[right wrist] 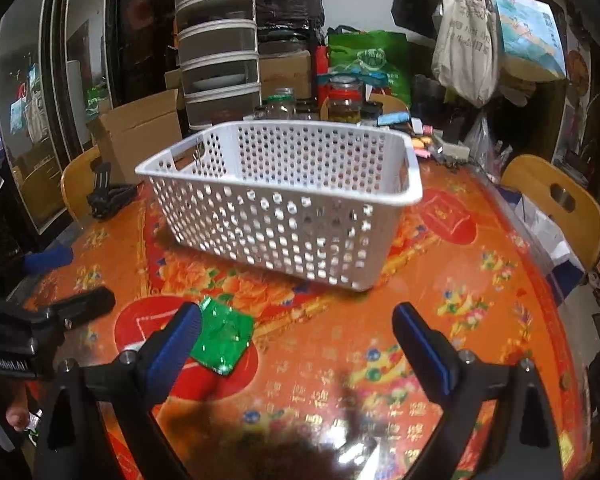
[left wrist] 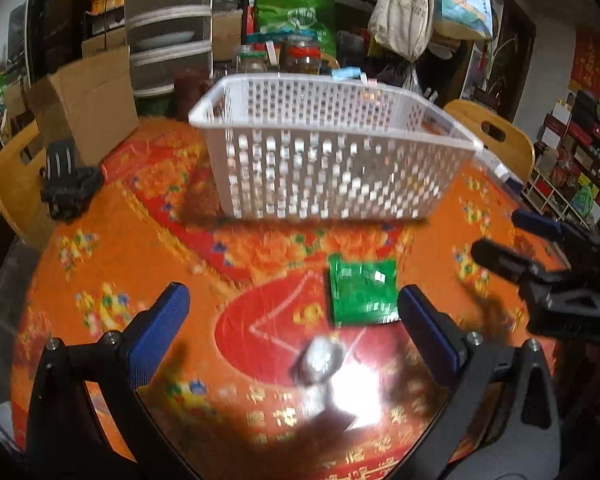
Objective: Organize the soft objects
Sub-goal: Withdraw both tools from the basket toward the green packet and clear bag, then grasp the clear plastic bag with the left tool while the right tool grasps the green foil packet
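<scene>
A green soft packet lies flat on the orange-red tablecloth, in front of a white perforated basket. My left gripper is open and empty, hovering just short of the packet, which lies near its right finger. In the right wrist view the packet sits beside the left fingertip of my open, empty right gripper; the basket stands beyond. The right gripper also shows at the right edge of the left wrist view. I cannot see anything inside the basket.
A black clamp-like object lies at the table's left side near a cardboard box. Jars and bags crowd the far edge. Wooden chairs stand at left and right. A lamp glare reflects on the cloth.
</scene>
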Demonstrator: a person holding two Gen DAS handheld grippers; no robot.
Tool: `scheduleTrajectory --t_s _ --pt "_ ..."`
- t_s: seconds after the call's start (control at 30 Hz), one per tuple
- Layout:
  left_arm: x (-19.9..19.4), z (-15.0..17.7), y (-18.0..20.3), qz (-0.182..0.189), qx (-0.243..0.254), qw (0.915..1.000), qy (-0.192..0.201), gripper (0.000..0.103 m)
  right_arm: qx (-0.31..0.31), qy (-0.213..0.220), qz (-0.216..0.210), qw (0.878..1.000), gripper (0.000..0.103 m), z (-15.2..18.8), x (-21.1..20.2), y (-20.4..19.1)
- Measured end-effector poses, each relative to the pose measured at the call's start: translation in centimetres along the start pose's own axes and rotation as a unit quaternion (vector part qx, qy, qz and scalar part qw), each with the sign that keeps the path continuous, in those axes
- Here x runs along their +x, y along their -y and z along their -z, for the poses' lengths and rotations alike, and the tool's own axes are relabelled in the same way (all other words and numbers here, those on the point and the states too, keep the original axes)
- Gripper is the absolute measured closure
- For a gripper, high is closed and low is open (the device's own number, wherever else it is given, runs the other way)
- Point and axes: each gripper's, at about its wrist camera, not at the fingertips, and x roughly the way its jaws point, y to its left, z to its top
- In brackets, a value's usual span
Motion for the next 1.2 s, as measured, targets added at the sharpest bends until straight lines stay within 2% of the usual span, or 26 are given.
scheduleTrajectory --t_s 0.23,0.47,0.63,0.73,0.8,0.87,1.2 --pt "2.4 3.6 0.2 0.010 -0.003 0.9996 -0.027 0.000 0.018 -0.018 -0.003 1.000 0.007 1.9 1.2 0.7" --pt "3.8 5.0 0.8 0.006 0.010 0.9994 -0.034 0.002 0.025 -0.024 -0.006 0.999 0.007 2.4 2.0 0.9" --pt "4.1 5.3 0.9 0.001 0.013 0.9992 -0.037 0.024 0.023 -0.031 -0.006 0.999 0.007 2.6 2.6 0.5" --pt "4.3 5.4 0.7 0.010 0.010 0.9990 -0.043 0.044 0.021 -0.034 -0.007 0.999 0.007 2.6 3.0 0.1" --pt "4.3 5.4 0.4 0.011 0.001 0.9992 -0.039 0.065 0.023 -0.036 -0.009 0.999 0.007 2.6 3.3 -0.1" --pt "4.3 5.5 0.1 0.011 -0.003 0.9993 -0.037 0.077 0.021 -0.038 -0.013 0.999 0.007 2.7 3.8 -0.6" --pt "3.9 5.2 -4.1 -0.011 -0.038 0.9986 -0.034 0.077 -0.014 -0.066 -0.035 0.997 0.007 2.5 6.7 -4.8"
